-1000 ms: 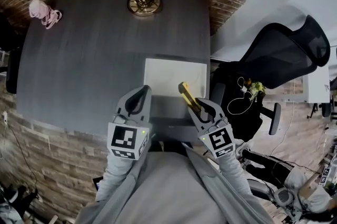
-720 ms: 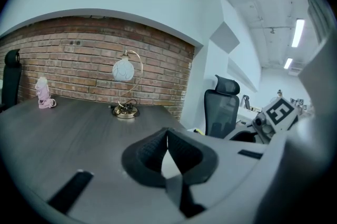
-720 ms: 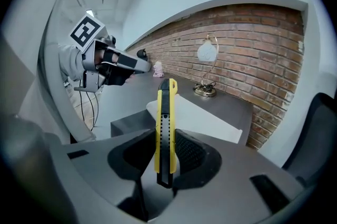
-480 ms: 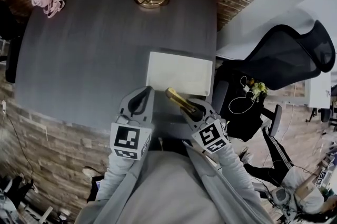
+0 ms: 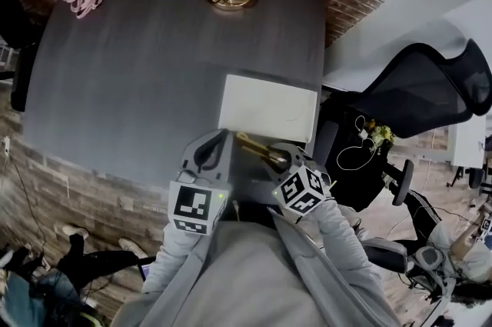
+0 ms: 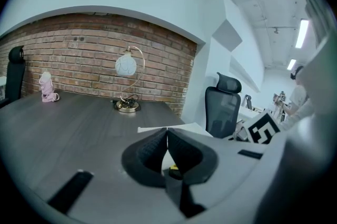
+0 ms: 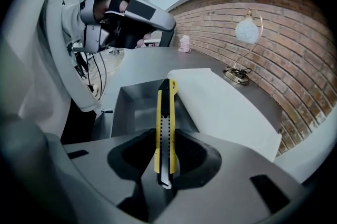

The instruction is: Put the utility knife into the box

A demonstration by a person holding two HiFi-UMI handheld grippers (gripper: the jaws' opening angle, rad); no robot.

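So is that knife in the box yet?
Out: the utility knife is clamped in the right gripper, its tip over the open grey box.

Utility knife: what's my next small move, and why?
Probably lower the right gripper a little toward the grey box: the utility knife is clamped in its jaws, tip apparently over the open box, not yet inside.

Yellow utility knife (image 7: pixel 164 128) above grey box (image 7: pixel 130 112)

No word, number or brand is legible; the white cubes (image 5: pixel 192 208) on the left gripper (image 5: pixel 221 136) and right gripper (image 5: pixel 274 156) bear only black-and-white square marker patterns
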